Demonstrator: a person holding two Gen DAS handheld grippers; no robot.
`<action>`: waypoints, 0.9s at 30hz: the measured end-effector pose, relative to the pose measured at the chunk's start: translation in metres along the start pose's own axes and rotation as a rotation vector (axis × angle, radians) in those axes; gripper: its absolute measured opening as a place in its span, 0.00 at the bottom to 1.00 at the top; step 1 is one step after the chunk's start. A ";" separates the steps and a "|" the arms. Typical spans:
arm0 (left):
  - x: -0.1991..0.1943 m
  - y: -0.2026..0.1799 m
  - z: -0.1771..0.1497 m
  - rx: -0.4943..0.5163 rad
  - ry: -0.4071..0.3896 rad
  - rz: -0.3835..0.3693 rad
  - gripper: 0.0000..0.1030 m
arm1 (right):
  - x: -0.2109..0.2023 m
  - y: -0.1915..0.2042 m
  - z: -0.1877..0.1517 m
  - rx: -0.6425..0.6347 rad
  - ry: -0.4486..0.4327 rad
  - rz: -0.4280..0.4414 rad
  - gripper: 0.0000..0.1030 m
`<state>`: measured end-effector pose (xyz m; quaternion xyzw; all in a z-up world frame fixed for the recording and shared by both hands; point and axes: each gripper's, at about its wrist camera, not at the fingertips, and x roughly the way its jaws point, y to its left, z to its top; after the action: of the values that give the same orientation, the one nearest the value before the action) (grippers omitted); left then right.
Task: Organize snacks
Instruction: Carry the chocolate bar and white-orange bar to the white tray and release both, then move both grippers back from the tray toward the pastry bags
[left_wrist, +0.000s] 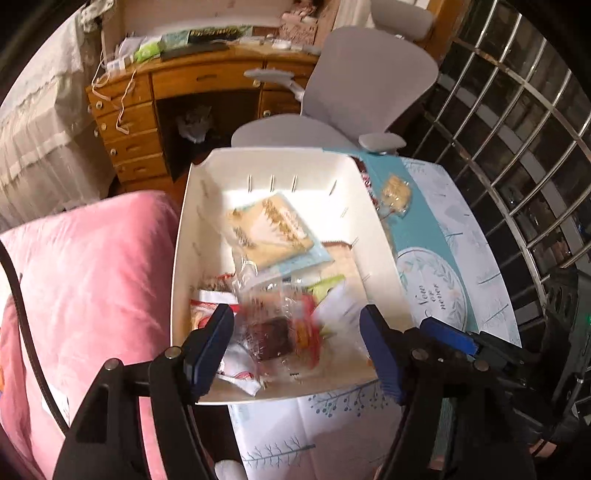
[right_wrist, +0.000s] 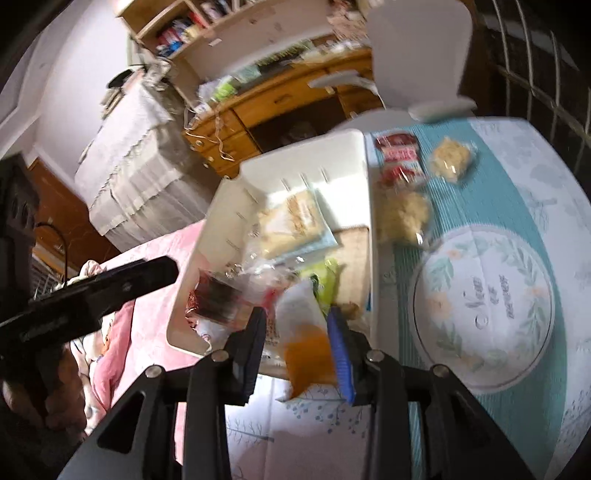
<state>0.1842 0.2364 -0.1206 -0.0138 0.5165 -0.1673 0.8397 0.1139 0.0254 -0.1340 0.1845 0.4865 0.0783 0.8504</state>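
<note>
Left tongs (left_wrist: 297, 350) standing spread, blue pads wide apart, gripping nothing. Clear-wrapped dark brown snack (left_wrist: 271, 338) sitting loose in the gap between the pads, touching neither, blurred, lying on the pile at the near end of the white rectangular plastic bin (left_wrist: 295, 162).

Right tongs (right_wrist: 297, 350) pinching a white-and-orange snack packet (right_wrist: 306, 339), both pads pressing on its sides, packet hanging over the near rim of the bin. In the left wrist view the right tongs' blue pad (left_wrist: 448, 334) is showing just right of the left tongs, outside the bin's right wall.

Just beyond both tong tips: jumble of wrappers in the bin, red-and-white ones to the left, a yellow-green one (right_wrist: 328, 282) to the right. Farther in, a flat pale-blue packet of beige crackers (left_wrist: 273, 232) lying mid-bin, tilted.

Right of the bin, ahead and right of the right tongs, on the teal-and-white printed tablecloth (right_wrist: 491, 206): two clear bags of pale yellow snacks (right_wrist: 406, 216) (right_wrist: 452, 158) and red-and-white packets (right_wrist: 399, 158), well apart from both tongs.

Left of the tongs: pink blanket (left_wrist: 92, 266). Far behind: grey office chair (left_wrist: 369, 85), wooden desk with drawers (left_wrist: 199, 79).
</note>
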 end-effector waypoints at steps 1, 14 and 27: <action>0.003 -0.001 -0.001 0.005 0.012 0.000 0.67 | 0.001 -0.004 -0.001 0.015 0.004 -0.001 0.34; 0.026 -0.027 -0.009 0.046 0.123 0.014 0.73 | -0.005 -0.059 -0.013 0.246 0.037 -0.033 0.34; 0.033 -0.098 -0.030 0.177 0.117 -0.038 0.73 | -0.021 -0.124 -0.015 0.394 0.118 -0.046 0.40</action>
<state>0.1452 0.1384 -0.1434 0.0606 0.5475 -0.2287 0.8026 0.0844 -0.0916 -0.1729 0.3313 0.5454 -0.0275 0.7694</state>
